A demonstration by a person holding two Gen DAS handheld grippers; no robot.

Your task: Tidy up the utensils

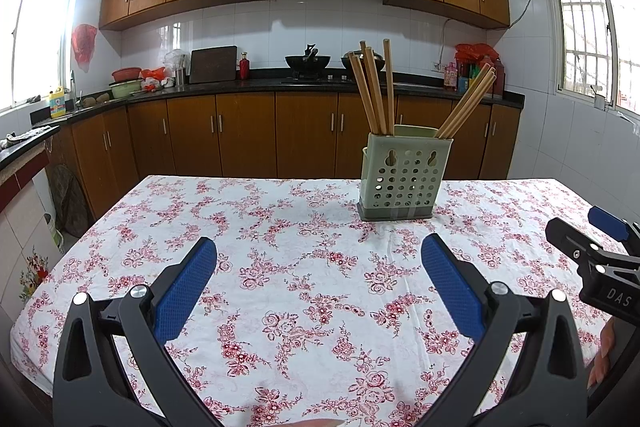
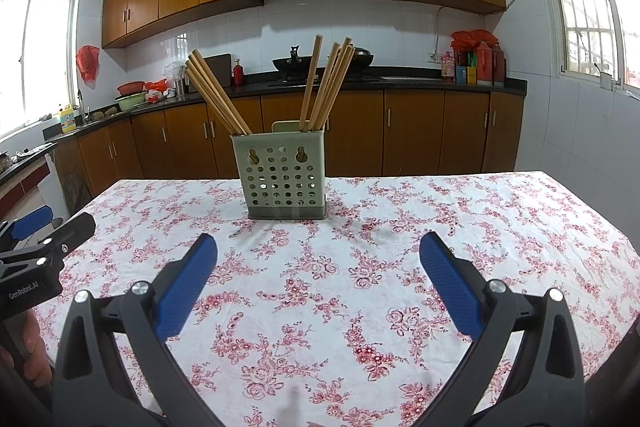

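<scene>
Both my grippers hover over the floral tablecloth [image 1: 304, 227], nothing between the fingers. Left gripper [image 1: 319, 259]: jaws spread wide, released. Right gripper [image 2: 318, 255]: same, released and empty. The green perforated utensil holder [image 2: 280, 179] stands upright on the table at my 12 o'clock from the right wrist, about 1 o'clock from the left. Wooden chopsticks [image 2: 216, 99] lean out of it in two bunches, one at each end.

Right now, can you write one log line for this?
left tool: open, empty | right tool: open, empty | chopsticks: all in holder | table: no loose utensils seen
</scene>
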